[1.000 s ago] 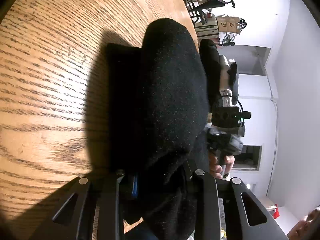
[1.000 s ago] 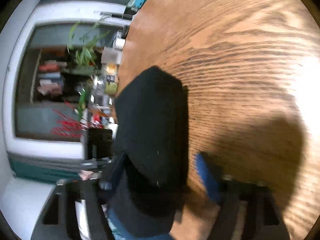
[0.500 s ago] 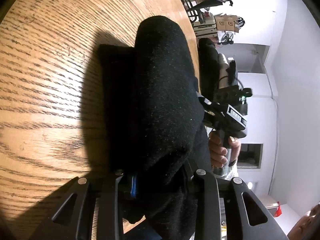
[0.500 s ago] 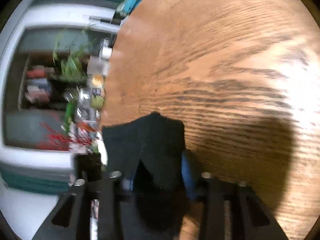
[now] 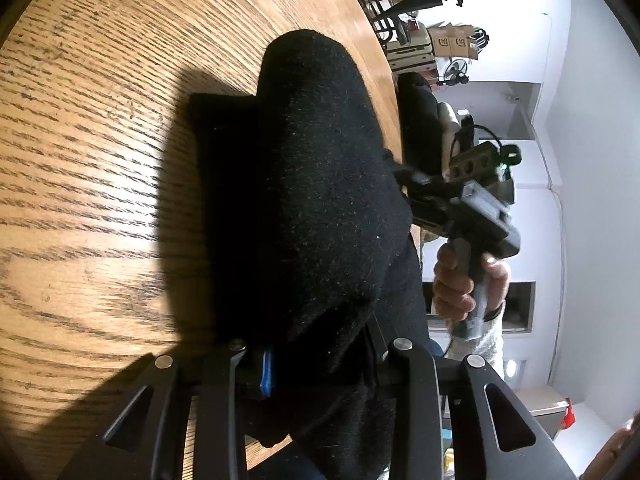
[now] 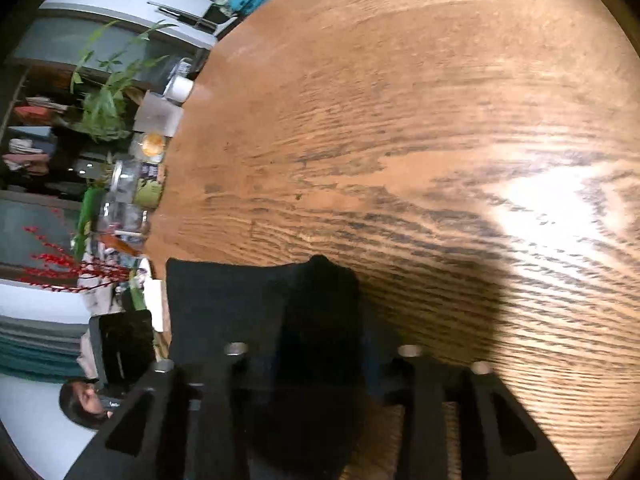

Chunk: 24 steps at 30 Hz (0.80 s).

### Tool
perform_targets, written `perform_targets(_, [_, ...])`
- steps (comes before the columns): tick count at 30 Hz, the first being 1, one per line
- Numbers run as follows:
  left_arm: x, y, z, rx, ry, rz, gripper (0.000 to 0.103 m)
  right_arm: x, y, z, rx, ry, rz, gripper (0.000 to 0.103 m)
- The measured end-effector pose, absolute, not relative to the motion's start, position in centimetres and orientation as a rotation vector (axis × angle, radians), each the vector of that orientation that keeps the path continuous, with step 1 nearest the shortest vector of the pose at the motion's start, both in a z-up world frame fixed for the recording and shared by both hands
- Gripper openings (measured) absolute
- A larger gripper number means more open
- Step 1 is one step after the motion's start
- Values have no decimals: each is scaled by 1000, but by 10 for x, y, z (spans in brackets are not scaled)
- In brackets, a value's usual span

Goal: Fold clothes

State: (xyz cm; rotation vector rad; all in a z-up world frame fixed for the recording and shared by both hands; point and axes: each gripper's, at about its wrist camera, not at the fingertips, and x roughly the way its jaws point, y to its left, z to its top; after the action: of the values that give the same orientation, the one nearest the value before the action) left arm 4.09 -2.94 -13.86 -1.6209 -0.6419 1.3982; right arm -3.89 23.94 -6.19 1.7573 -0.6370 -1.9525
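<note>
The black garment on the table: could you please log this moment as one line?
black garment bunched on wooden table | left gripper shut on it | right gripper just opening, cloth between jaws

Black garment (image 5: pixel 320 200) hiding fingertips

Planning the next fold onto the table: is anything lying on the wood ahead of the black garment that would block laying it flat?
Nothing visible does. In both wrist views the wooden table ahead of the black garment is bare. The bottles and jars stand beyond its far edge.

Black garment (image 5: pixel 320 184) lies on oak table (image 5: pixel 100 160).
</note>
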Motion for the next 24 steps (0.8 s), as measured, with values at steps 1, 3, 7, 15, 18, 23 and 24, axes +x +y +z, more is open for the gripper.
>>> perform_targets(1, [42,-29,-137,-1617,-634,1404,35,-40,240,-59,1771,-633,-1962,76])
perform_targets(3, [42,-27,-136,-1609,-626,1408,39,-39,236,-64,1769,-619,-1967,53])
perform_targets(7, [45,-26,-123,-1598,-582,1426,71,-34,231,-60,1758,-584,-2016,36])
perform_targets(15, [62,-62,-85,-1491,-684,1557,83,50,272,-59,1694,-754,-1823,80])
perform_targets(18, [77,-58,-82,-1505,-672,1553,83,82,282,-76,1662,-873,-1736,79])
perform_targets(23, [95,-36,-81,-1532,-591,1553,83,98,271,-89,1588,-950,-1675,66])
perform_targets(24, [96,-37,-83,-1546,-581,1559,83,97,266,-89,1594,-911,-1697,56])
